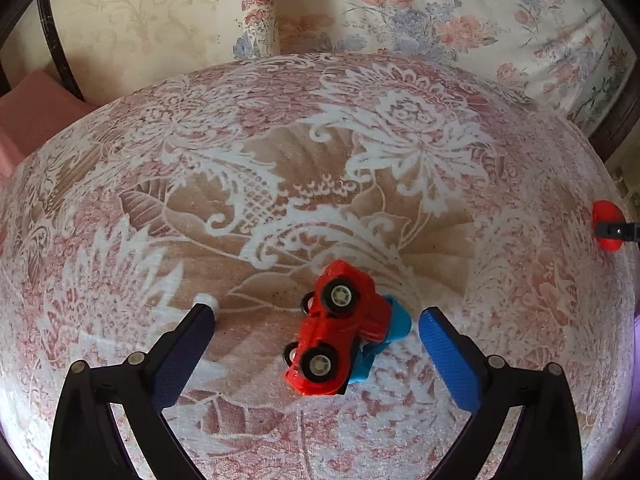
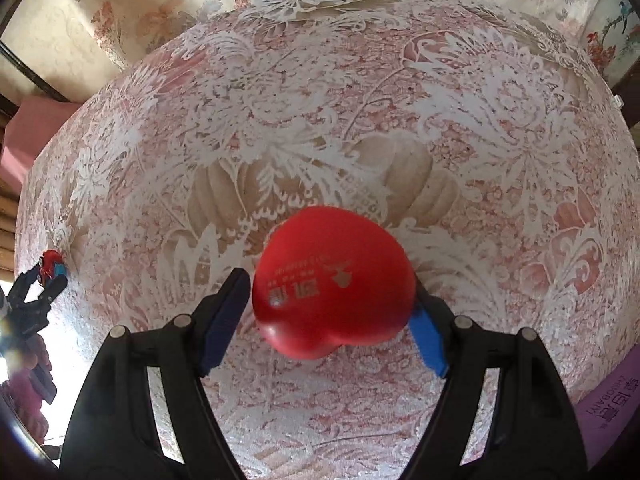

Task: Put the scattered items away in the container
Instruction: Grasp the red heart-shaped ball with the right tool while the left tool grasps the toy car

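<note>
— Where was the car?

— On its side on the bed, wheels up, between my left jaws, which stood wide apart. It lay nearer the pad at three o'clock, its long axis running from six toward twelve, a blue piece under it.

— And your right?

— My right jaws were clamped on the red ball, off at three o'clock from the car.

— The container?

— I saw none in either view.
</note>
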`<act>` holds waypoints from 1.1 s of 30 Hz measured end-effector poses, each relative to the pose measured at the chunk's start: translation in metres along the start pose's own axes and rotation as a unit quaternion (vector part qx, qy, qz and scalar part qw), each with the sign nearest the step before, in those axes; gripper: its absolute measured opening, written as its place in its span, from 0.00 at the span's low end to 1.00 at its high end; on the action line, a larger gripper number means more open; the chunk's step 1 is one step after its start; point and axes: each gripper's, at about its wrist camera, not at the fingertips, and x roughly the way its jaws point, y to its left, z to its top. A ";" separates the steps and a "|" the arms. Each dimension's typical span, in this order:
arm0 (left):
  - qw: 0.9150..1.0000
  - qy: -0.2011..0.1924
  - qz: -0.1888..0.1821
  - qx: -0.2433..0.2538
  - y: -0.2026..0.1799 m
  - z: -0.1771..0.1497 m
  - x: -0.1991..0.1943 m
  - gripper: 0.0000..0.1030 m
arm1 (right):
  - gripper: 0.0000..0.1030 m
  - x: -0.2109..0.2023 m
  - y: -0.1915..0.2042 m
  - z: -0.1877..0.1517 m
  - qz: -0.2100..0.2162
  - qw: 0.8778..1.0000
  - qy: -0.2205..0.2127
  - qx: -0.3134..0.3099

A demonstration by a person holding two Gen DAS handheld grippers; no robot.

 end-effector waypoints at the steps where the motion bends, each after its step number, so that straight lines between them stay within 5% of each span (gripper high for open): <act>1: 1.000 0.000 -0.001 -0.002 0.003 -0.002 -0.004 0.96 | 0.77 0.001 0.001 0.000 -0.001 1.000 0.001 -0.001; 6: 1.000 0.001 -0.001 -0.002 0.006 -0.002 -0.010 0.84 | 0.77 0.007 -0.001 0.006 -0.002 1.000 0.005 0.001; 8: 1.000 0.001 -0.002 -0.001 0.005 -0.001 -0.010 0.58 | 0.77 0.007 0.000 0.005 -0.004 1.000 0.007 -0.002; 10: 1.000 0.001 -0.003 0.001 0.003 0.001 -0.009 0.49 | 0.77 0.011 0.006 0.007 -0.011 1.000 0.007 -0.007; 16: 1.000 0.001 -0.006 0.004 -0.002 0.005 -0.009 0.52 | 0.75 0.021 0.022 0.013 -0.030 0.999 0.012 -0.030; 20: 1.000 -0.001 -0.010 -0.012 0.004 -0.002 -0.012 0.79 | 0.76 0.024 0.025 0.017 -0.027 0.999 0.013 -0.029; 30: 1.000 -0.004 -0.003 -0.014 0.008 -0.008 -0.014 0.76 | 0.79 0.011 0.016 -0.002 -0.031 0.999 0.010 -0.037; 33: 1.000 -0.004 0.022 0.007 0.000 -0.007 -0.013 0.57 | 0.78 0.009 0.017 -0.007 -0.032 0.999 0.008 -0.038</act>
